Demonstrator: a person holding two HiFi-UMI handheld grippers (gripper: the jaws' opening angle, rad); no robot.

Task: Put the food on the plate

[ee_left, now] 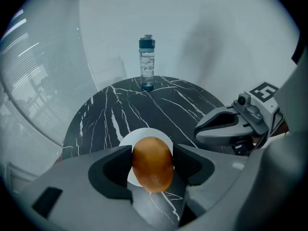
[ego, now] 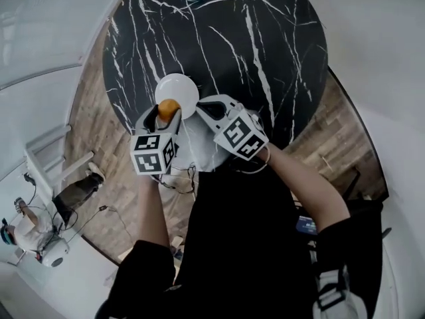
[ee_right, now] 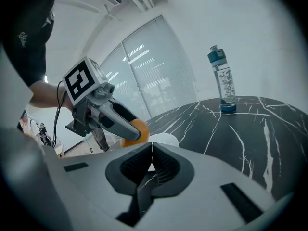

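An orange-brown bun (ee_left: 152,163) is pinched between the jaws of my left gripper (ee_left: 152,163), which is shut on it. The same bun (ego: 168,109) hangs over the near edge of a small white plate (ego: 178,89) on the black marble table (ego: 252,38). From the right gripper view the bun (ee_right: 135,131) shows at the left gripper's tip, with the plate (ee_right: 163,139) just beyond. My right gripper (ee_right: 152,150) is shut with nothing between its jaws. It sits close beside the left one, at the table's near edge (ego: 204,105).
A clear water bottle with a blue cap (ee_left: 147,64) stands at the table's far edge (ee_right: 224,80). Wooden floor (ego: 89,138) lies around the round table. White equipment and cables (ego: 40,238) lie on the floor to the left.
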